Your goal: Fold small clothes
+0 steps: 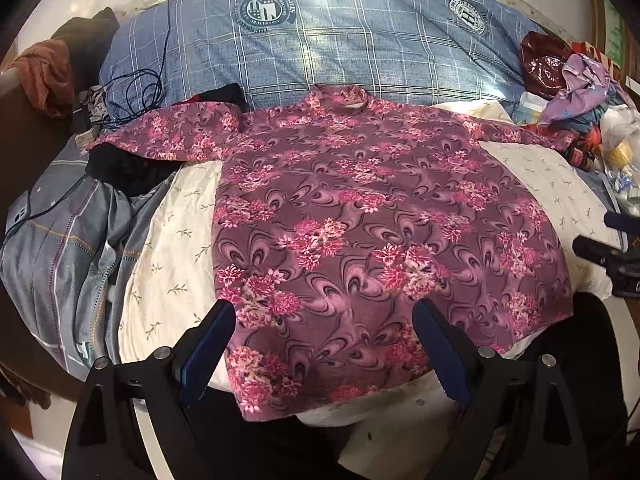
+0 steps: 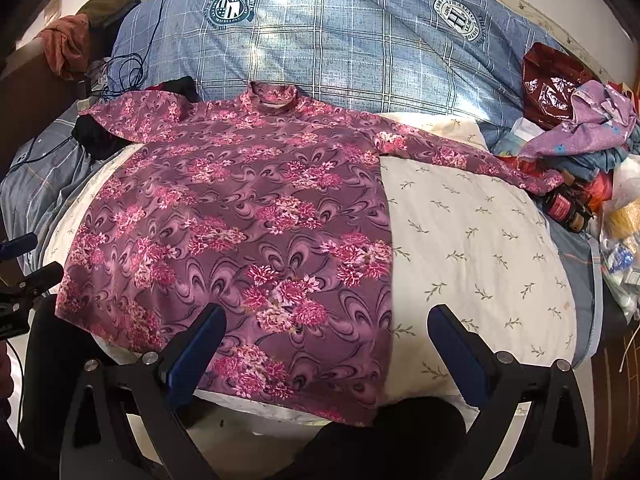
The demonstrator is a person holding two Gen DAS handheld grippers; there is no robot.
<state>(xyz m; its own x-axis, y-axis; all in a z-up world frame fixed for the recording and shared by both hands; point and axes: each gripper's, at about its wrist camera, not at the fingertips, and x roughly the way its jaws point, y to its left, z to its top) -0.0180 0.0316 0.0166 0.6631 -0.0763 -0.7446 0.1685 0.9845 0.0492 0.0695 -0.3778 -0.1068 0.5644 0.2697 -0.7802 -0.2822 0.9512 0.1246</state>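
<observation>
floral top [image 1: 360, 220] [image 2: 240, 220]: laid flat on bed [image 2: 480, 240] | left gripper [image 1: 324, 344]: fingers spread wide, nothing held | right gripper [image 2: 326, 344]: fingers spread wide, nothing held

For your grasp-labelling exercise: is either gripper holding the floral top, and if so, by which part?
Nothing is held. The left gripper and right gripper are both open above the hem of the floral top, which lies spread flat on the bed.

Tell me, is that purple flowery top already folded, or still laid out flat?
Spread flat, not folded. The floral top lies open on the cream sheet, both sleeves stretched outward and collar toward the blue quilt. No layer is doubled over.
</observation>
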